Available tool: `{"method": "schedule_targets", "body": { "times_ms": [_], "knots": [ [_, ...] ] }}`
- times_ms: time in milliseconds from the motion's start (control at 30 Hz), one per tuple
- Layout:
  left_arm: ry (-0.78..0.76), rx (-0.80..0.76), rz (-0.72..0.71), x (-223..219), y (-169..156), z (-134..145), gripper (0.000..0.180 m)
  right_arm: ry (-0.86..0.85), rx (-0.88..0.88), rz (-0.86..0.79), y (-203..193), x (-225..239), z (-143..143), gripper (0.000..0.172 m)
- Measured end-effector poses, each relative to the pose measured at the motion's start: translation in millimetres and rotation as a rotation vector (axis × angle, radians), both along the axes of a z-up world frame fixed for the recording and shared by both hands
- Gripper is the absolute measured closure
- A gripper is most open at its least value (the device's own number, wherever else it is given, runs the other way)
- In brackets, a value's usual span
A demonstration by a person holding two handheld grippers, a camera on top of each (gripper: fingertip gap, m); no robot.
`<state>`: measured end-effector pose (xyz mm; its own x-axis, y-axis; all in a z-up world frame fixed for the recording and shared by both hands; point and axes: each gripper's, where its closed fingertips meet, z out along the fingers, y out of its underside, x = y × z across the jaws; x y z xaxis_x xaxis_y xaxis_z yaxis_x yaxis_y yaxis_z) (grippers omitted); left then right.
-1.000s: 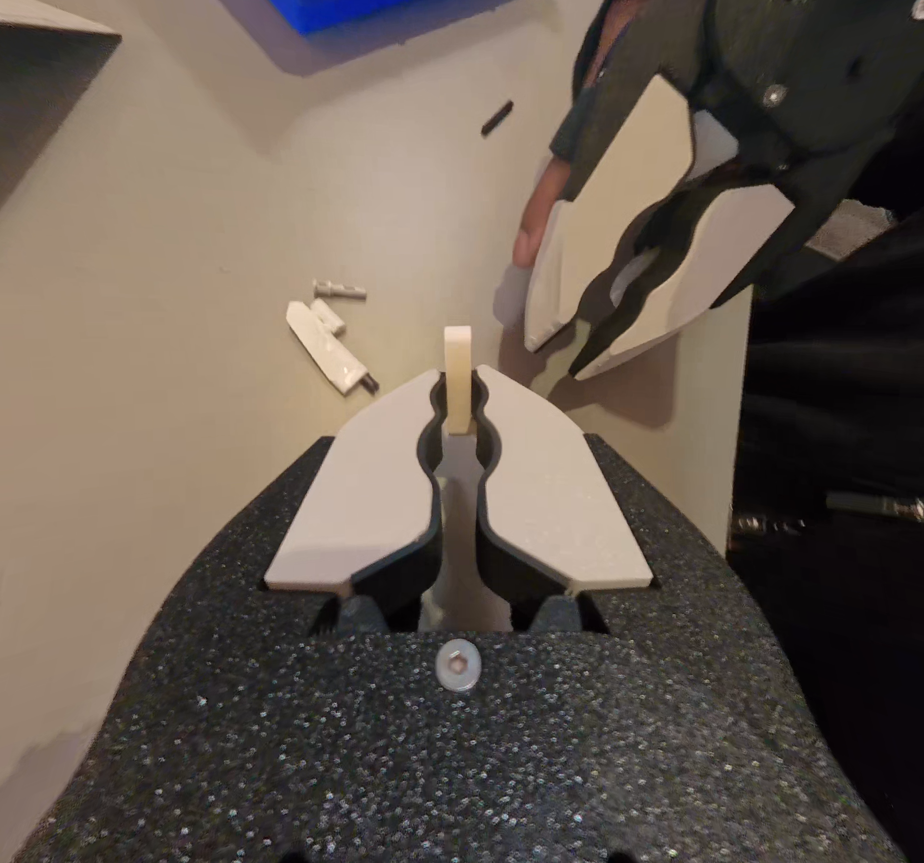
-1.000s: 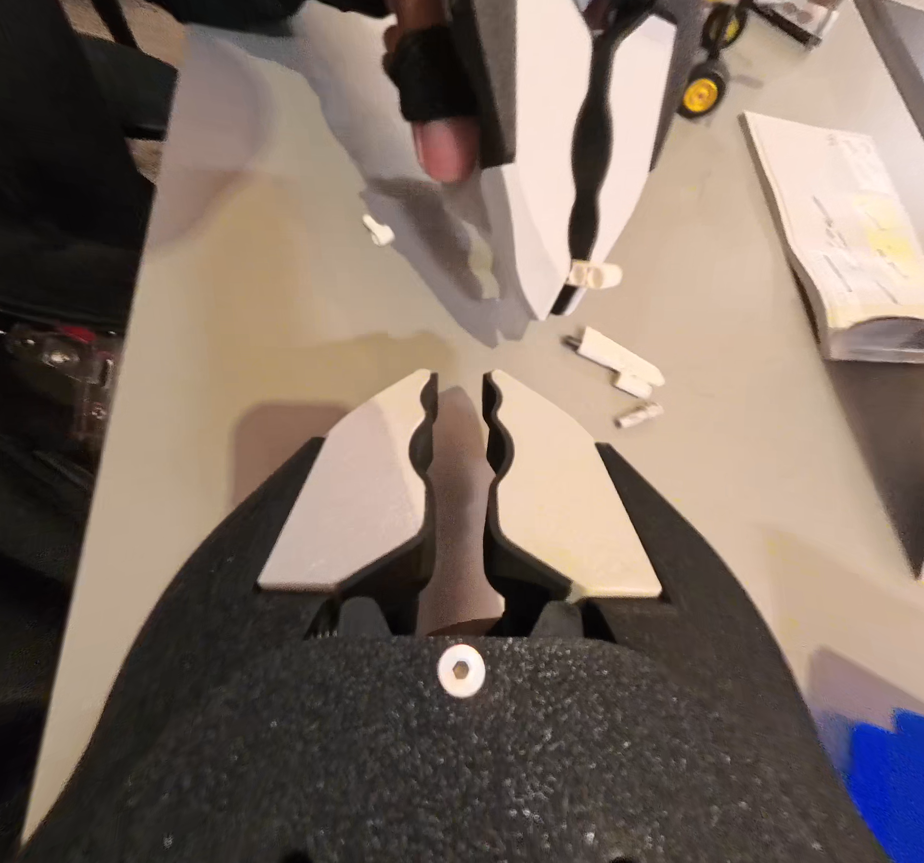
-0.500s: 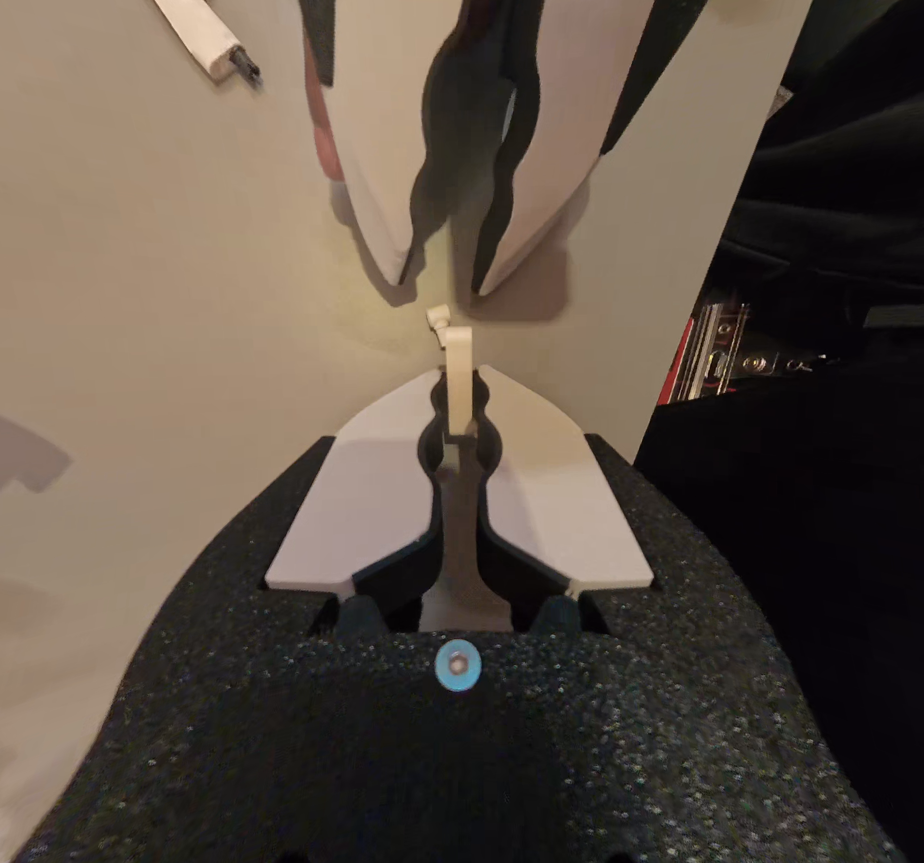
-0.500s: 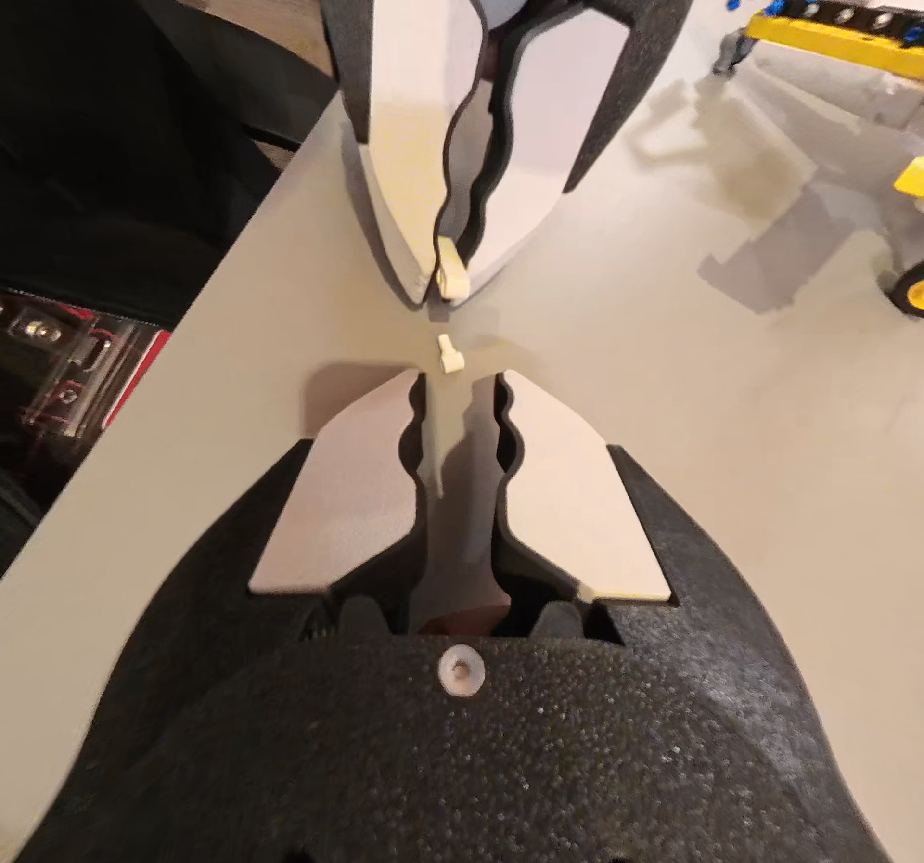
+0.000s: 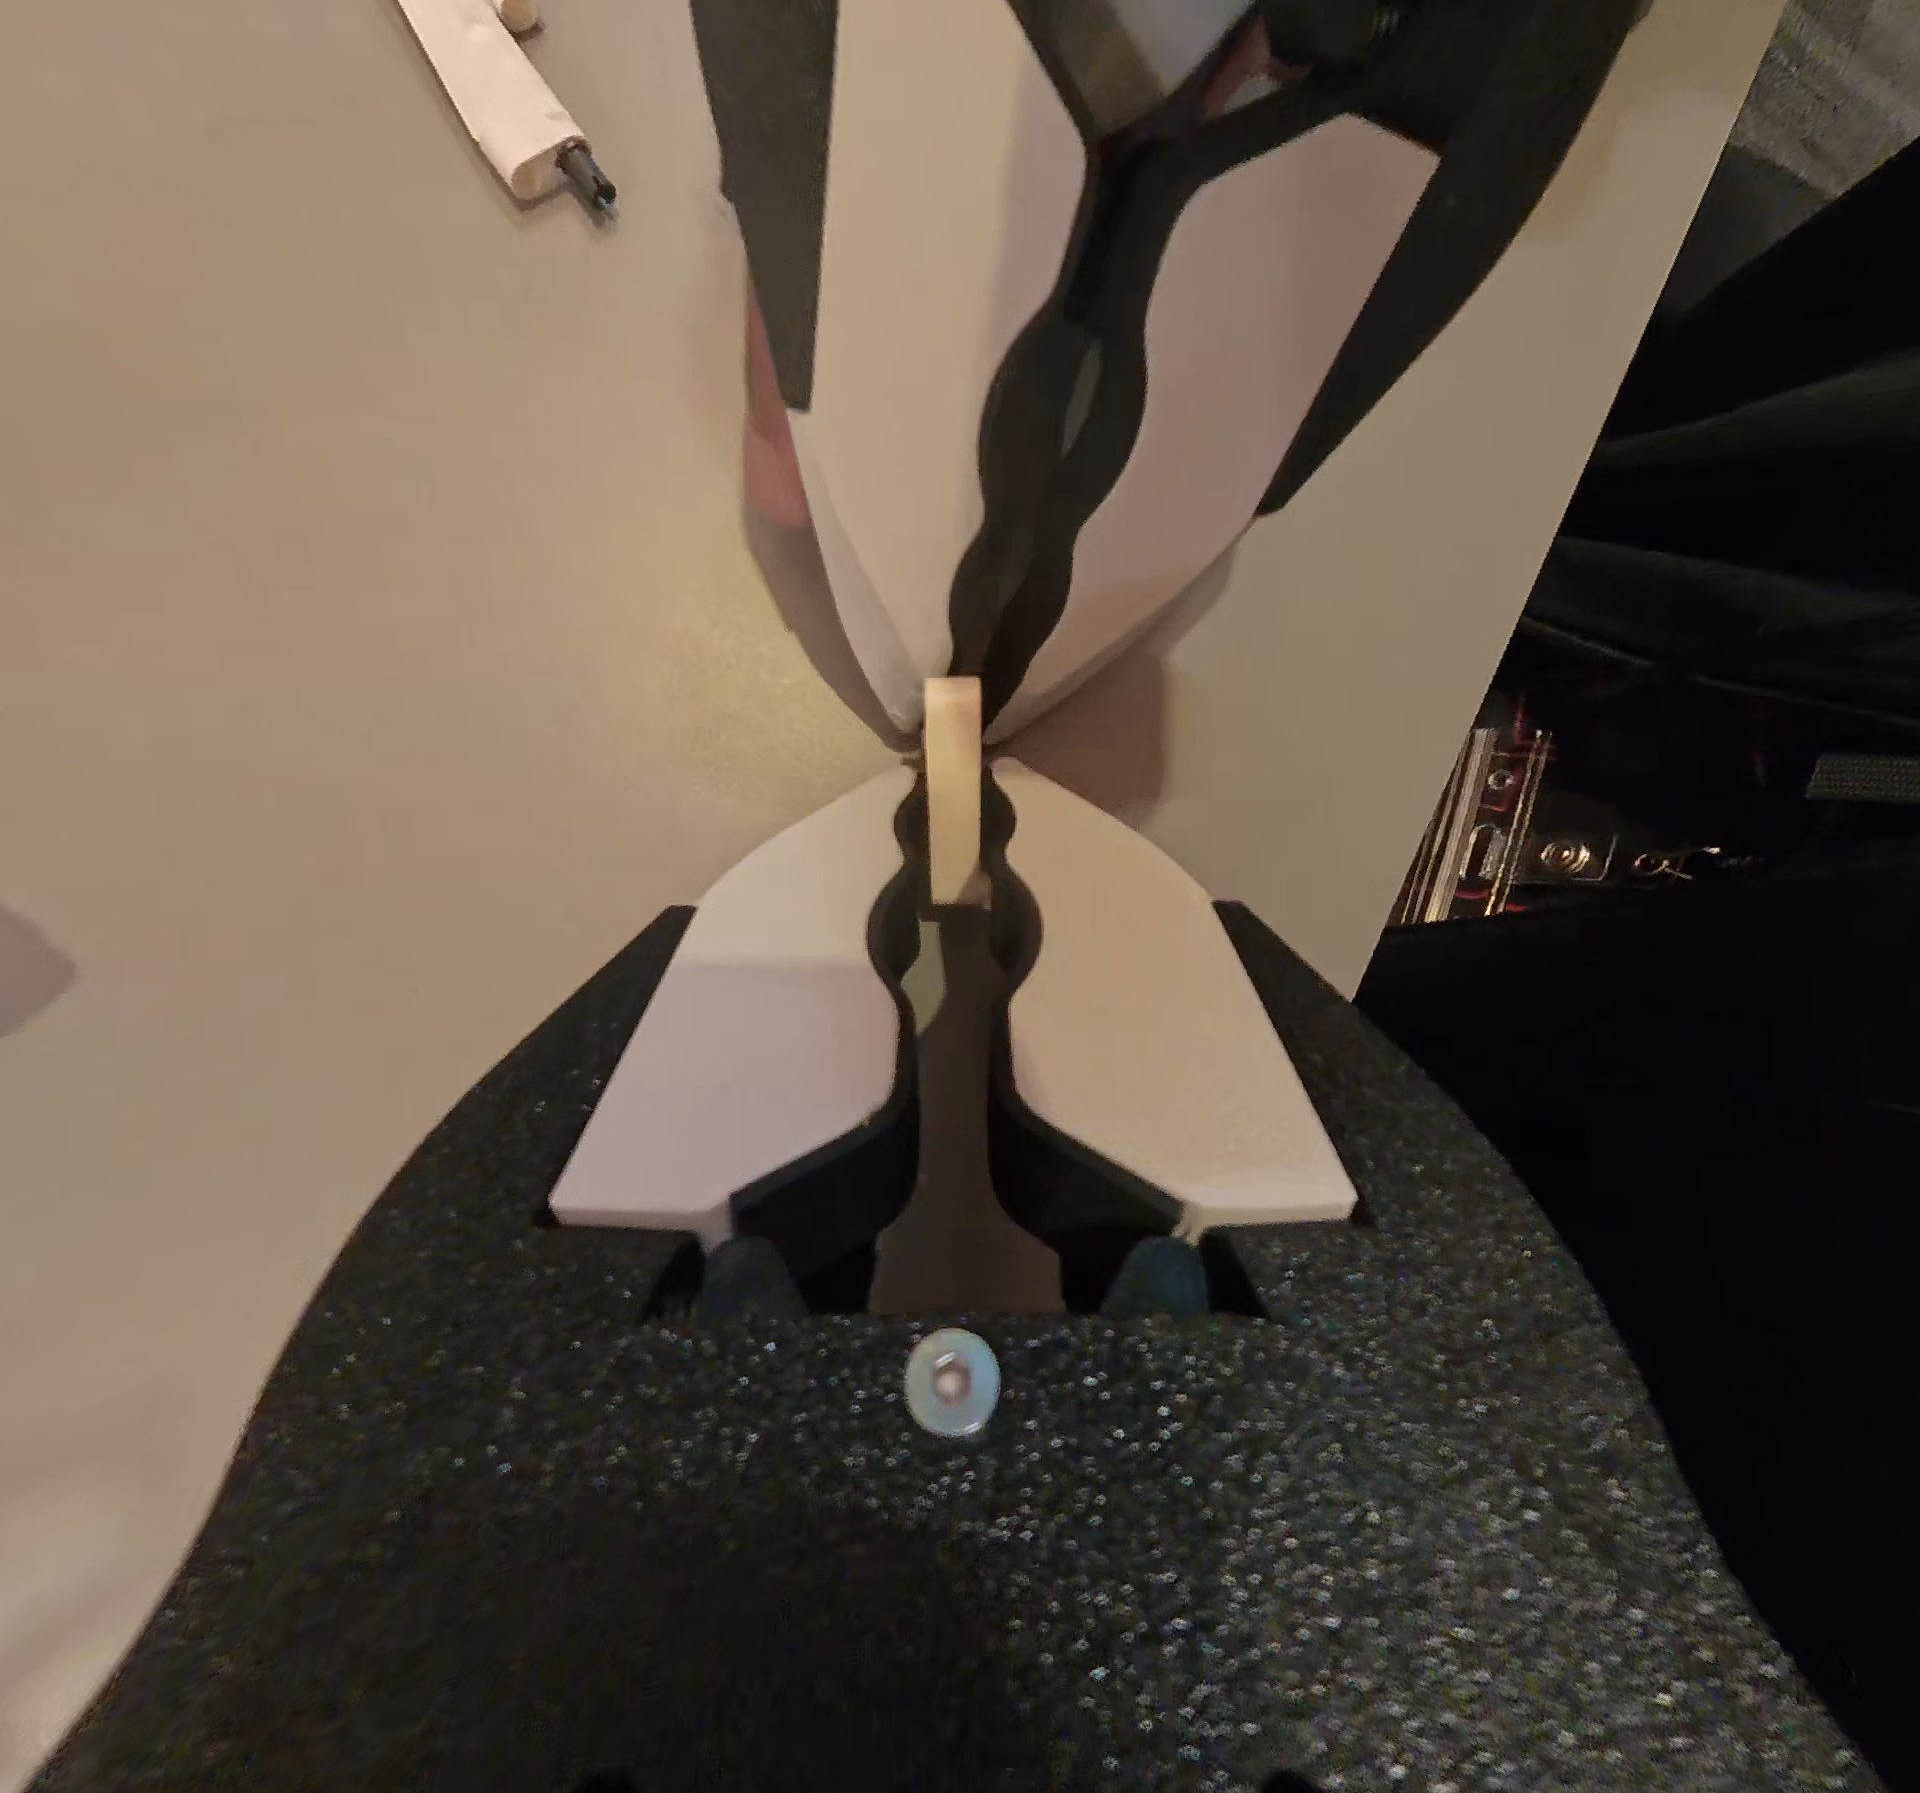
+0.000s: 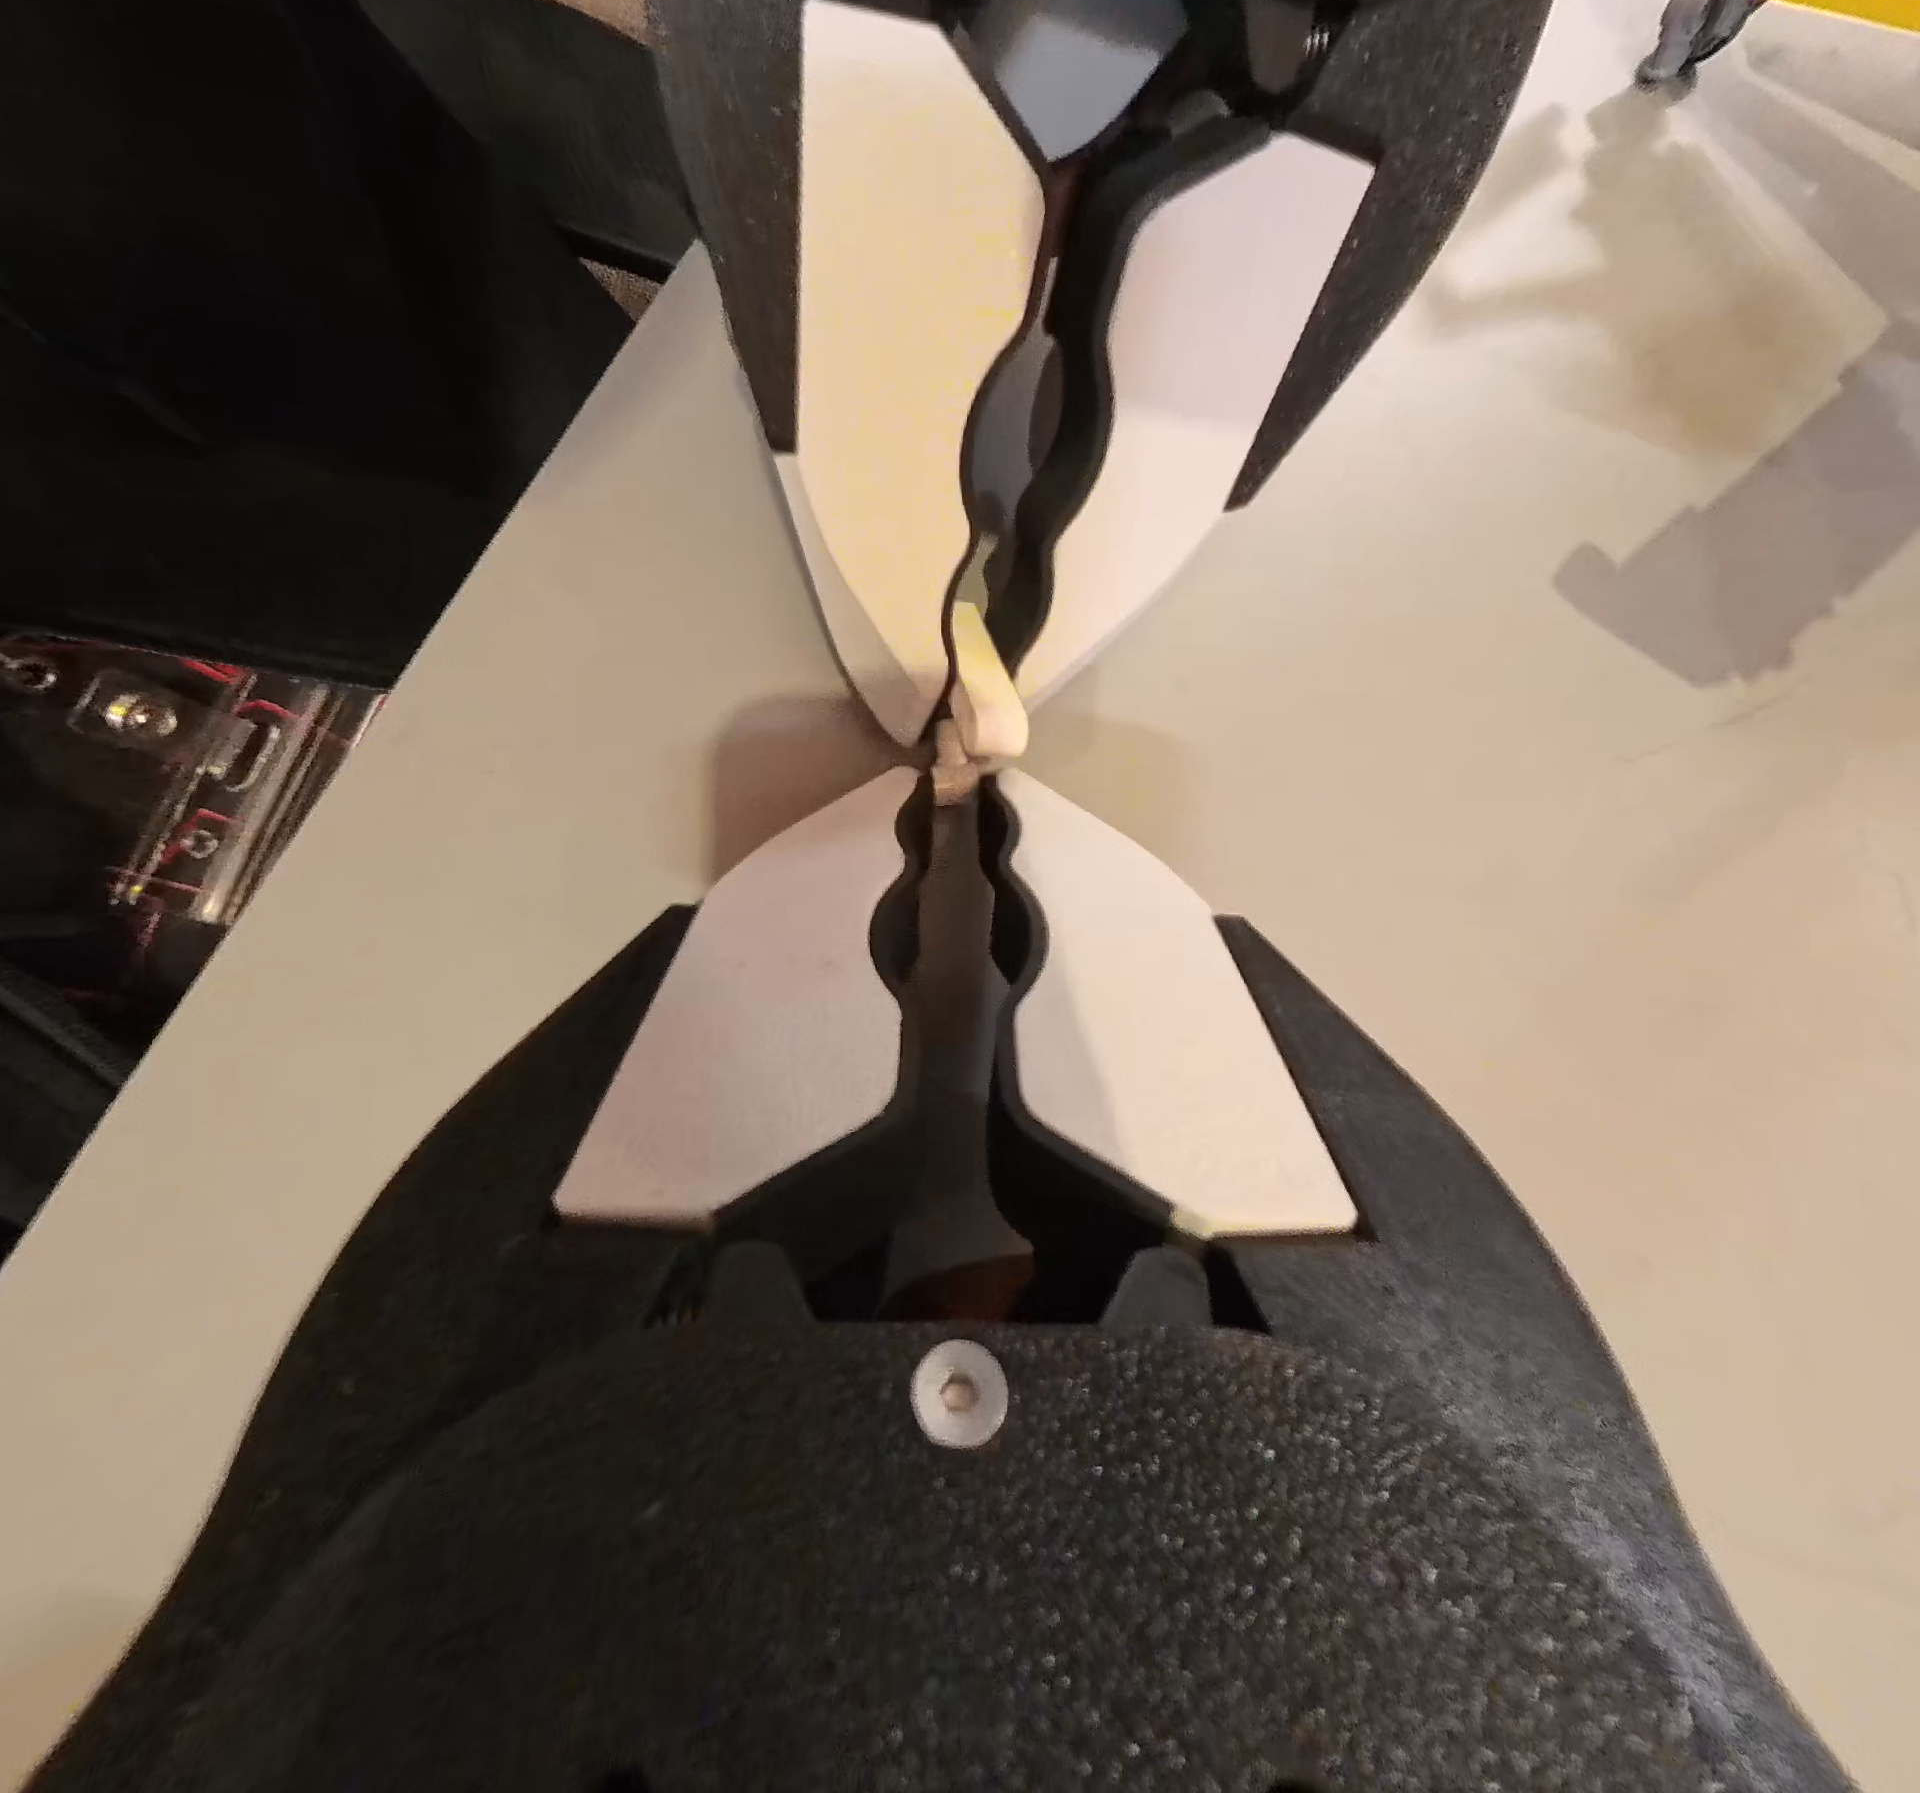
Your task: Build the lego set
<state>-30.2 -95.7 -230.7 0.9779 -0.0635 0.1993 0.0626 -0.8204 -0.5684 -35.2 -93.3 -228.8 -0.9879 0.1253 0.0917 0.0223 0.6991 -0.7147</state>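
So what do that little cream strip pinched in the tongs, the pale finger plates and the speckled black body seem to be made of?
Cream strip: probably moulded plastic; smooth, matte, with rounded corners and even colour. Pale finger plates: likely hard plastic, flat and matte with crisp cut edges, backed by black wavy pads that may be rubber. Black body: rough, grainy and speckled, perhaps a printed composite plastic; the look alone cannot settle it.

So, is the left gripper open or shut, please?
Shut on a cream strip: both fingers of the left gripper press it.
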Motion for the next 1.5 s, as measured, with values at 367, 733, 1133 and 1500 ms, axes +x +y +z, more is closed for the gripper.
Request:
{"method": "schedule_targets", "body": {
  "times_ms": [367,733,1133,1500],
  "knots": [
    [-0.145,0.190,0.074,-8.5,13.6,15.9,0.172,0.144,-0.080,-0.095,17.0,-4.6,19.0,0.164],
    [-0.440,0.403,0.057,-1.7,45.6,46.0,0.172,0.267,-0.092,-0.190,47.0,-5.2,45.8,0.164],
    [-0.498,0.431,0.035,7.3,56.9,52.1,0.172,0.283,-0.154,-0.194,51.4,2.9,53.1,0.165],
    [-0.779,0.565,0.030,11.8,57.6,82.7,0.172,0.299,-0.310,-0.183,50.0,9.0,80.5,0.165]
  ]
}}
